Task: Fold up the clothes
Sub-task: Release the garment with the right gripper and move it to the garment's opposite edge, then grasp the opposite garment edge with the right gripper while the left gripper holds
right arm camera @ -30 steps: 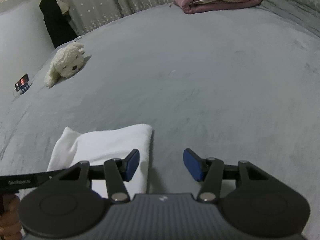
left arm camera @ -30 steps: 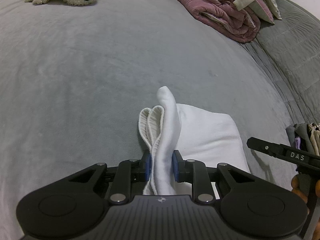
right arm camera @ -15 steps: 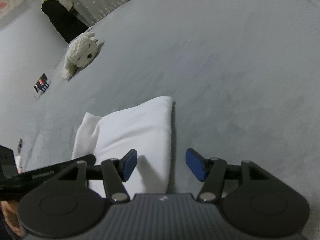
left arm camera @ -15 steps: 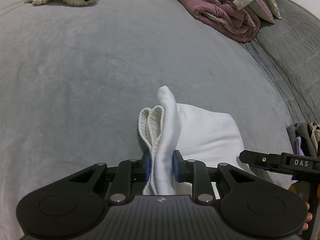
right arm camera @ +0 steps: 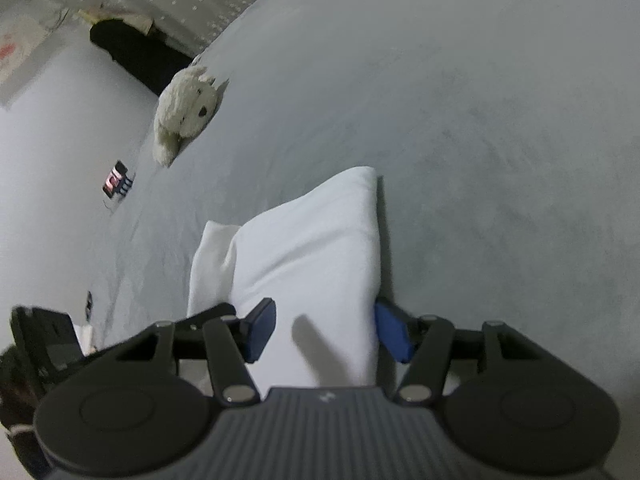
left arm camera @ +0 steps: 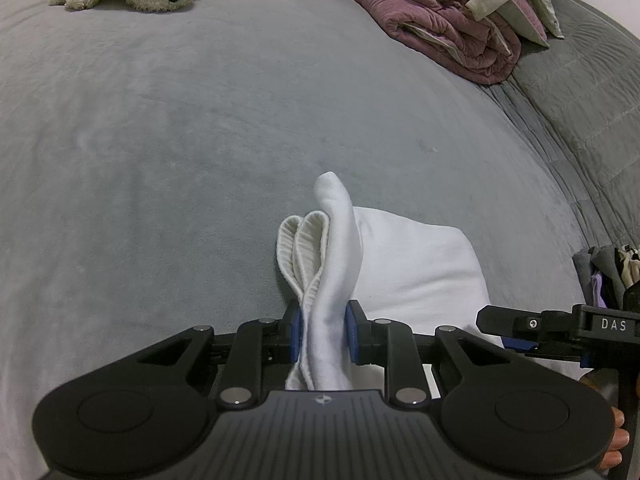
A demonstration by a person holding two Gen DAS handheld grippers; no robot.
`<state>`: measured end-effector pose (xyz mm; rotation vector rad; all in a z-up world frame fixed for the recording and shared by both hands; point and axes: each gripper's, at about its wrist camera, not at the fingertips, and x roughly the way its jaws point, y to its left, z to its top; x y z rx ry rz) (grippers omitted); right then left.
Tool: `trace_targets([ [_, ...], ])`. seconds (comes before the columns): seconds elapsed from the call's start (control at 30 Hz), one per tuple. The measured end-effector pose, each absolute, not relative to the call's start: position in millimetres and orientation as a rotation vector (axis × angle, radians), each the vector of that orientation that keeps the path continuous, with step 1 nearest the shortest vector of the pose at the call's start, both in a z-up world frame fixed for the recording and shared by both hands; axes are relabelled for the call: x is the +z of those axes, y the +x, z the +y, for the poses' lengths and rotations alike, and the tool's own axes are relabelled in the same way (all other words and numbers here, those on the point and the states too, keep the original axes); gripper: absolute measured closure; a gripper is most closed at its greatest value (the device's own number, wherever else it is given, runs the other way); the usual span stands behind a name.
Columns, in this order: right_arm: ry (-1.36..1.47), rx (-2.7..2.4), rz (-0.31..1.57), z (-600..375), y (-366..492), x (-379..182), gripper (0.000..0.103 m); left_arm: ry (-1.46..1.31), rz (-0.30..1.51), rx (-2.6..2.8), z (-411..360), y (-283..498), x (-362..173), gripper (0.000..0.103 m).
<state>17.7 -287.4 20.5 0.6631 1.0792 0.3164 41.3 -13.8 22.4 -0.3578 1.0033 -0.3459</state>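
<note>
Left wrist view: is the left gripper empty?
No. The left gripper is clamped on a bunched edge of the white garment, which stands up between its blue pads.

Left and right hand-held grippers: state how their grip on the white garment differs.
The left hand-held gripper is shut on a bunched, ribbed edge of the white garment, which stands up between its pads. The right hand-held gripper stands wider: the garment's folded edge lies between its jaws, but the left pad is clear of the cloth, so it is not clamped. Both have blue pads and point down at the same garment on the grey bed.
</note>
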Motion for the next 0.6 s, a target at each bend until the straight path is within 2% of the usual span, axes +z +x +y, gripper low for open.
trace_targets([
  [0.43,0.629,0.326,1.056,-273.4,15.4,18.7,0.048,-0.361,1.005,-0.348,-11.9,41.7,22.1,0.081],
  [0.6,0.633,0.316,1.056,-271.3,13.8,17.1,0.065,-0.363,1.006,-0.349,-11.5,42.3,21.8,0.081],
])
